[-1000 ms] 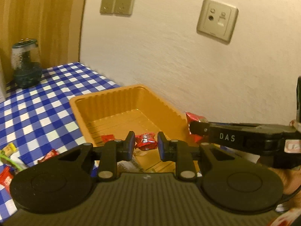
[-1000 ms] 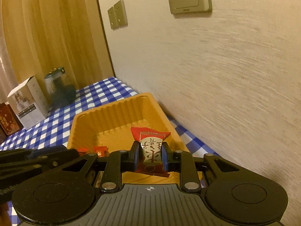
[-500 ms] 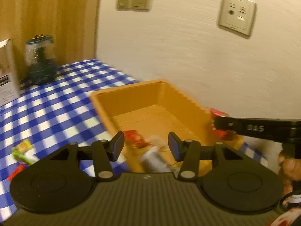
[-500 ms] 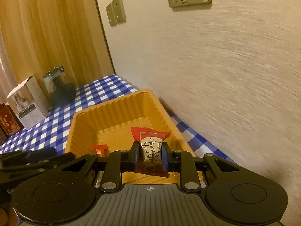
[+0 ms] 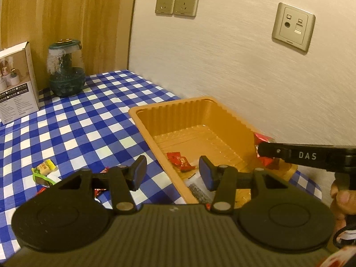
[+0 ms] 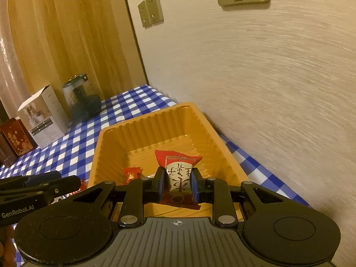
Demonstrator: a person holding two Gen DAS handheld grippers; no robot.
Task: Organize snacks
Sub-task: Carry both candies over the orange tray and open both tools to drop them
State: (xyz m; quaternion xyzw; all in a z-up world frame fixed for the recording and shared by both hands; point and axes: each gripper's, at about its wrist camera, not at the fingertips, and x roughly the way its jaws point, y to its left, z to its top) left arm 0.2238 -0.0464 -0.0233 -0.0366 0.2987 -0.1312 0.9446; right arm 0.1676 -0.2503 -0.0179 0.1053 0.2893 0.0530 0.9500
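Orange plastic tray [image 5: 142, 120] by the table's wall edge already holds some red snacks [image 5: 180, 160], the right gripper [image 6: 176, 183] pinches a red-and-white packet [image 6: 178, 173] above it, and the left gripper [image 5: 173, 173] gapes empty while loose snacks [image 5: 44, 171] wait on the checked cloth [image 5: 73, 124].

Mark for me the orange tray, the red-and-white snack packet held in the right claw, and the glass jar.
orange tray [image 6: 111, 146]: right wrist view, left wall.
red-and-white snack packet [image 6: 179, 173]: right wrist view, white printed label.
glass jar [image 5: 65, 71]: left wrist view, middle of body.
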